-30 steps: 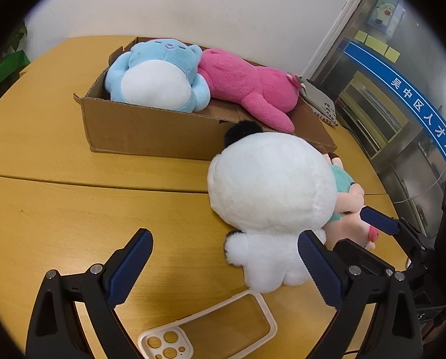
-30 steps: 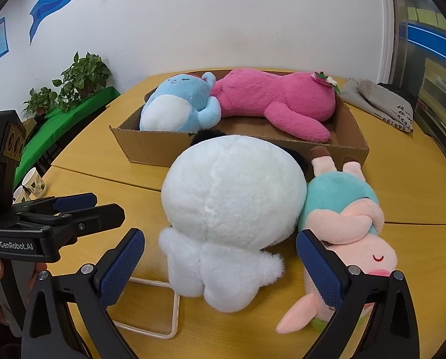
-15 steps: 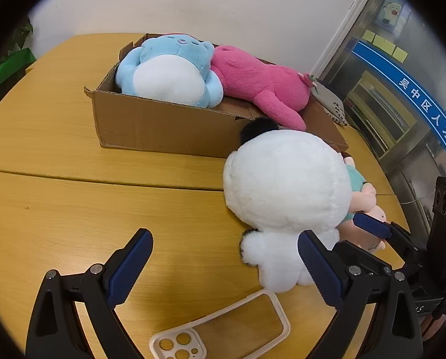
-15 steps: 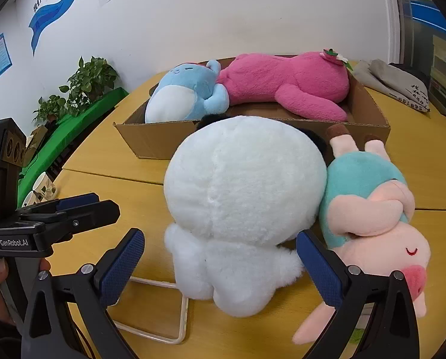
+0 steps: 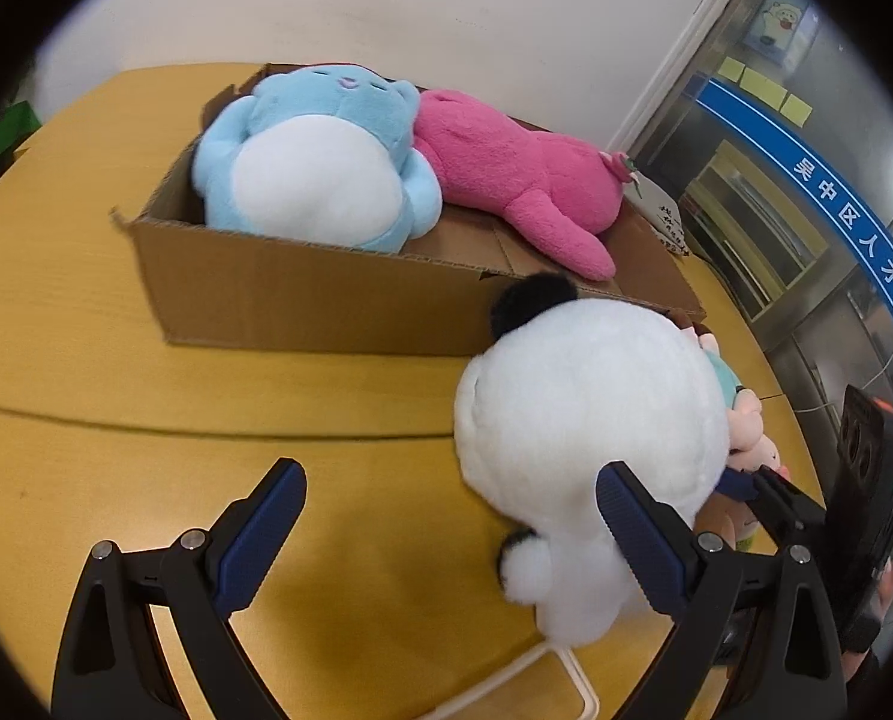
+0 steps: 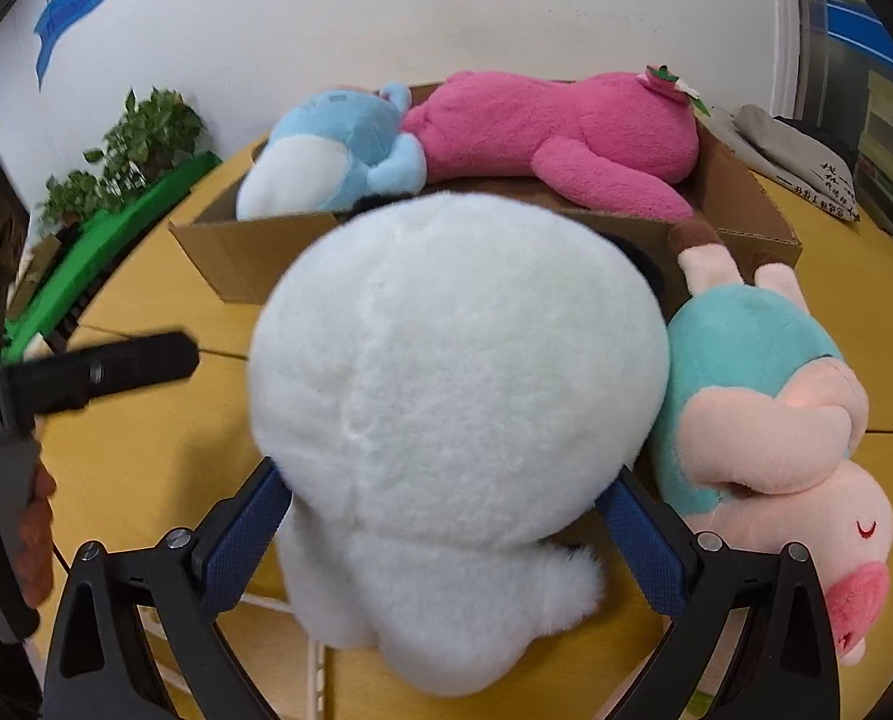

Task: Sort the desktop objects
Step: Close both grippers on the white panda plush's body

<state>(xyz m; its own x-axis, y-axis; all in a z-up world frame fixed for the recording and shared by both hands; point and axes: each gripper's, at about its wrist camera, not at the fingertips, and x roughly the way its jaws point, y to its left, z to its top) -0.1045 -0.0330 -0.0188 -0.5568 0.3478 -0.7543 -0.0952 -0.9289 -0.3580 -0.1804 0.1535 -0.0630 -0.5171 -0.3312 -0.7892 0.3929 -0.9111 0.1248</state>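
The round white plush toy with black ears [image 6: 458, 372] lies on the yellow wooden bench [image 5: 86, 324], just in front of the open brown cardboard box [image 5: 302, 300]. My right gripper [image 6: 446, 516] straddles its lower body; the jaws stand apart, one blue pad on each flank, and I cannot tell whether the pads touch the fur. Step in hand, by my judgement: grasping this toy for transfer to the box. The next move calls for closing on the soft body, lifting clear of the near box wall, and setting it down in the free front portion.

The box already holds a light-blue plush with a white belly [image 5: 314, 174] and a pink plush lying lengthwise [image 5: 506, 180]. A pink pig plush in a teal garment [image 6: 770, 414] presses against the white toy's side and may drag along during the lift. My left gripper [image 5: 446, 534] is spread wide, holding nothing, over bare bench beside the toy. A white phone case [image 5: 572, 684] lies partly under the toy.
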